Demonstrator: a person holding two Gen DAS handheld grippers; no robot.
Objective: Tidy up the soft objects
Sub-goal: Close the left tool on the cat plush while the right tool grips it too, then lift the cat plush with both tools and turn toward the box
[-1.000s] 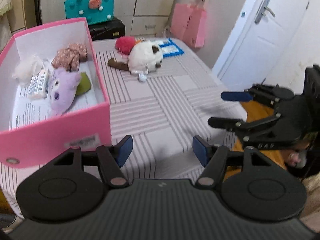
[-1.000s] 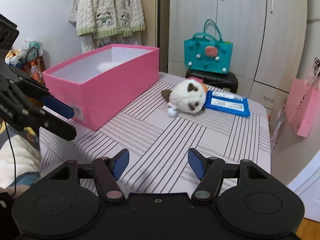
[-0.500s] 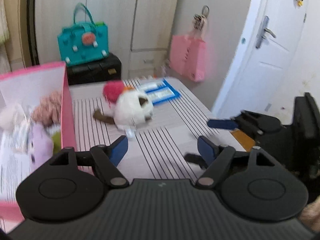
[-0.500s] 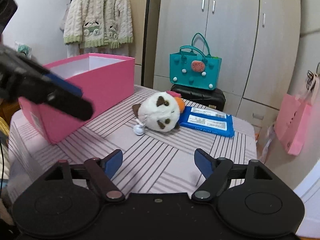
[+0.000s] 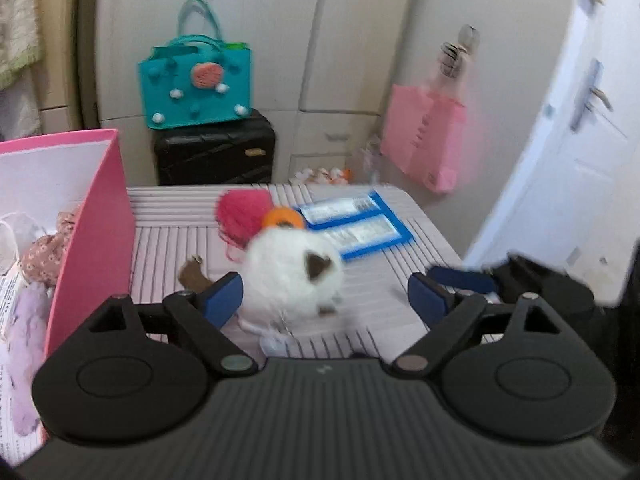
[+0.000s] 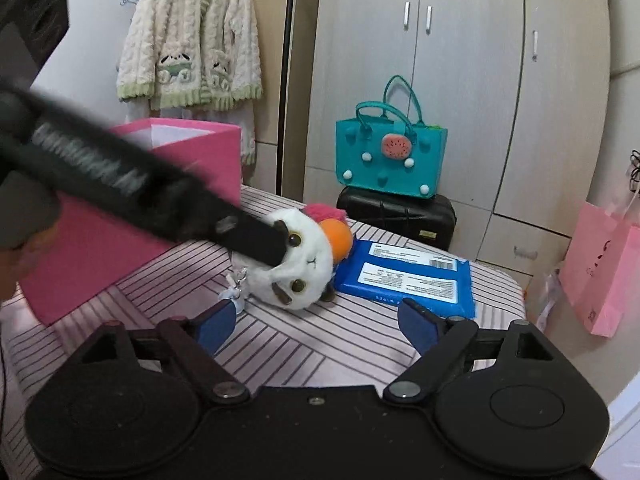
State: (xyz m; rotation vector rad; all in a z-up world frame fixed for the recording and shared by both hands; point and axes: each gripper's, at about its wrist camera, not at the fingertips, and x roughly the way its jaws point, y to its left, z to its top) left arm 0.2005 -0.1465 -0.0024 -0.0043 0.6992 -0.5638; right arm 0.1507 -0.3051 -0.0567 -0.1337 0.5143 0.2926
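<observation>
Part of the sorting looks done: a lilac plush toy (image 5: pixel 24 344) and a brown floral fabric piece (image 5: pixel 48 250) are seen lying inside the open pink cardboard box (image 5: pixel 100 232) at the left of the striped table (image 5: pixel 384 304). A round white plush cat with brown ears (image 5: pixel 292 280) is left out, lying on the table right of the box, a shaggy pink pompom (image 5: pixel 242 210) just beyond it and a flat blue wipes packet (image 6: pixel 404 276) at its right. The left gripper (image 5: pixel 324 294) is held wide open around the cat, nothing gripped; the right gripper (image 6: pixel 316 326) is open and empty, near the cat
</observation>
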